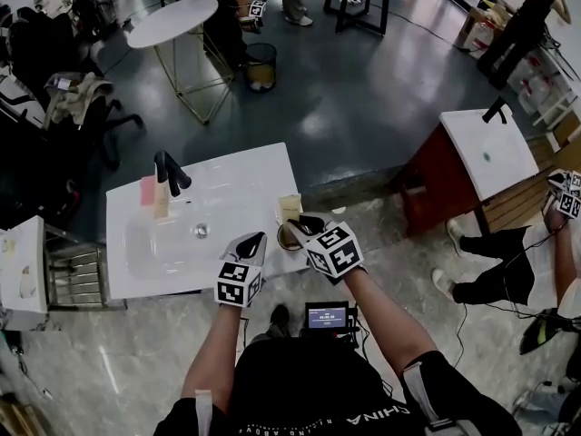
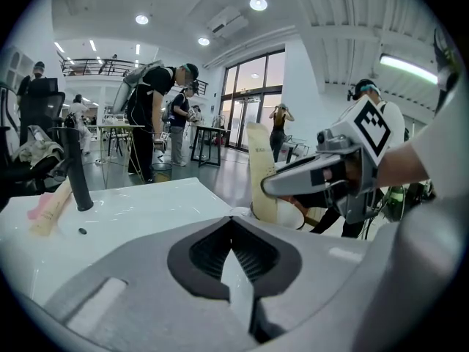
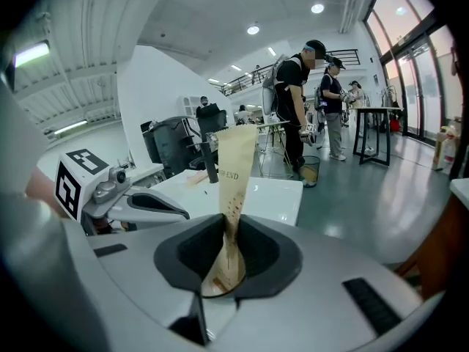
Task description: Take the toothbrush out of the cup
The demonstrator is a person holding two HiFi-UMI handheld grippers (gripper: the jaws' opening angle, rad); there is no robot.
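**Inspector A:** Surface and room?

**Inspector B:** White table [image 1: 245, 175] with a sunken sink [image 1: 159, 243] and a black tap [image 1: 171, 173]. It stands where pale flooring meets a dark, glossy floor [image 1: 363, 89]. A round side table [image 1: 172, 21] and a bin [image 1: 261, 66] stand well beyond, with people further off.

**Inspector A:** The toothbrush?

**Inspector B:** The toothbrush [image 3: 236, 163], in a tan paper sleeve, stands upright in the cup [image 1: 289, 238] at the table's right edge.

**Inspector A:** Fingers?

**Inspector B:** Right gripper [image 3: 233, 226]: fingers narrow, closed on the sleeve just above the cup's rim, one at each side. Left gripper [image 2: 233, 222]: fingers drawn together, nothing between them. It is over the table just left of the cup; contact cannot be determined.
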